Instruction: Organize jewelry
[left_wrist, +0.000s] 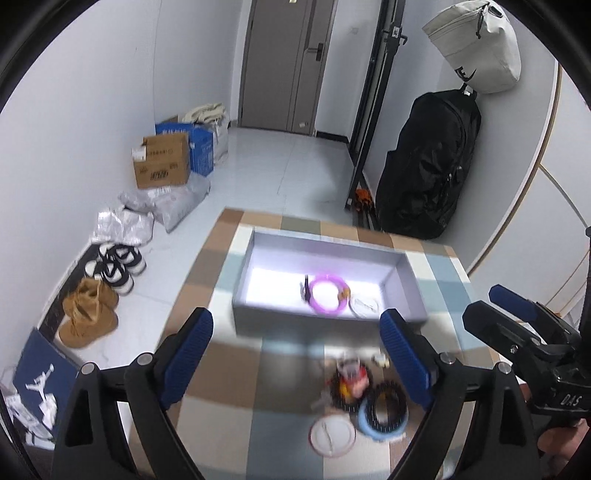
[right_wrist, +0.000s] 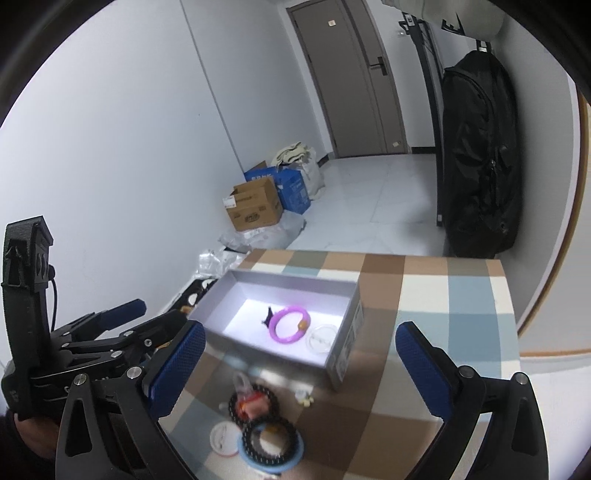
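Both the left gripper (left_wrist: 295, 354) and the right gripper (right_wrist: 299, 365) gape empty above the table's (right_wrist: 461, 295) near edge. A purple bangle (right_wrist: 289, 325) lies in the grey box (right_wrist: 347, 350); what look like beaded bracelets (right_wrist: 269, 439) sit outside, blurred.

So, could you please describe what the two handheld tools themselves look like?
Both match: the left tool and right tool have black angular frames with silver pivot bolts and ribbed blue pads on each finger. The right one's body bears white lettering; the left one carries a black upright block with a thin black cable.

matt grey cardboard box (right_wrist: 343, 354) holds a glossy purple plastic bangle (right_wrist: 289, 325), on a checked cloth (right_wrist: 461, 302) at 6 o'clock.
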